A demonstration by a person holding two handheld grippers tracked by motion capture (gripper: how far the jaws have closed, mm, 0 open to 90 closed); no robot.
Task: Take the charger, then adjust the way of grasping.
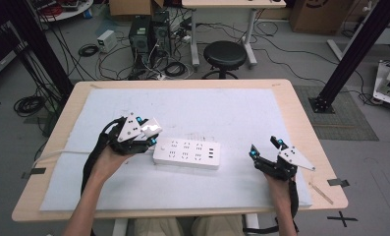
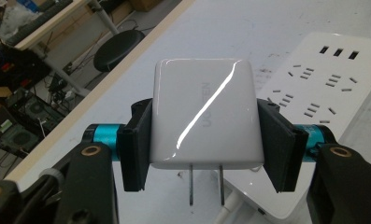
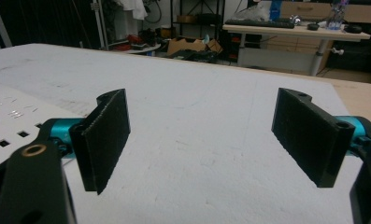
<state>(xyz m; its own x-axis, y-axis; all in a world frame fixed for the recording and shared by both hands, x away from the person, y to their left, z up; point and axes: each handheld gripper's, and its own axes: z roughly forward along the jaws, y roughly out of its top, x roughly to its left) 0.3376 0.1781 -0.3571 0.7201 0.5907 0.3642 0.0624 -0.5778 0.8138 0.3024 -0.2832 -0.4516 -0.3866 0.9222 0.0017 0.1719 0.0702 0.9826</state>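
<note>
- The left gripper (image 1: 151, 132) is clamped on a white charger (image 2: 205, 112), its pads pressing the charger's two sides.
- The charger's two metal prongs (image 2: 205, 184) stick out toward the camera in the left gripper view.
- In the high view the charger (image 1: 151, 130) is held just above the left end of the power strip (image 1: 186, 153).
- The strip lies flat on the white mat (image 1: 232, 113) near the table's middle, sockets facing up.
- The right gripper (image 1: 265, 148) rests on the mat to the right of the strip, well apart from it, jaws spread wide with nothing between them.
</note>
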